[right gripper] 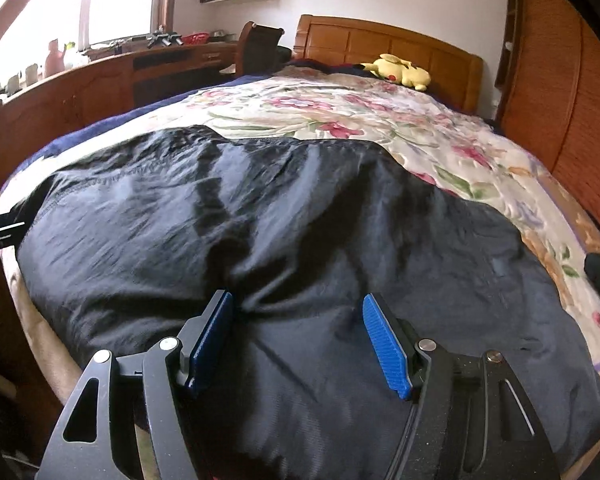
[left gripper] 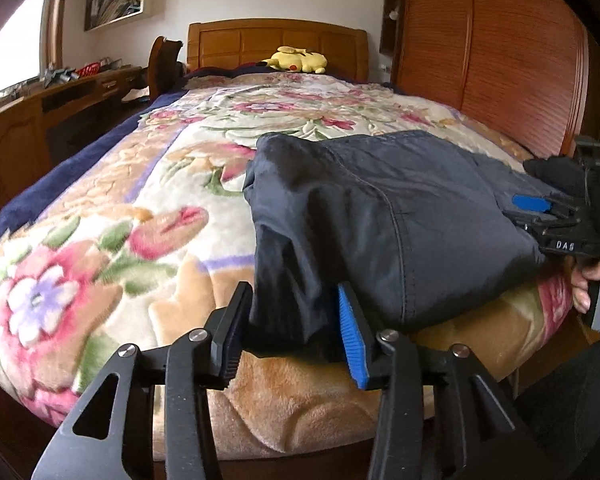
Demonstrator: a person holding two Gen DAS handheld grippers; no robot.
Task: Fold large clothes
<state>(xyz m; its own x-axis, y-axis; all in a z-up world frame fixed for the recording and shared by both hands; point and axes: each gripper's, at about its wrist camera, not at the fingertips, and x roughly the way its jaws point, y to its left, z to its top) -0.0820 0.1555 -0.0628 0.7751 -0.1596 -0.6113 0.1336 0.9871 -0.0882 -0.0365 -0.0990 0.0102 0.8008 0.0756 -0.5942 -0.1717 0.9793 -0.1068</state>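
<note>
Blue ribbed pads on my left gripper (left gripper: pixel 296 324) are sitting nearest the lens, jaws parted, with a hanging fold of the dark garment (left gripper: pixel 380 216) filling the gap between them. I am not able to tell whether the pads are pressing the cloth or only flanking it; the opening looks wider than a firm pinch. My right gripper (right gripper: pixel 300 336) is likewise standing apart-jawed, fingers resting on or just above the garment's near hem, cloth bunching up between the pads, nothing clearly clamped.

Key relation: the garment is lying across the foot of the bed (left gripper: pixel 112 208), long axis running left to right along the near edge, directly ahead of both tools. The left gripper is working at the left end, where the cloth is drooping over the blanket edge; the right gripper is near the middle-to-right of the near edge. Each end is nearer its own hand, so I am judging that the coming fold calls for both pinching the near edge and carrying it away toward the headboard (left gripper: pixel 278 42).

Materials: thin navy shell fabric, slightly glossy, puffed, stitched seams, finely creased. Beneath it, a plush floral blanket, deep pile. A yellow plush toy (left gripper: pixel 298 59) is lying well apart at the head end.
</note>
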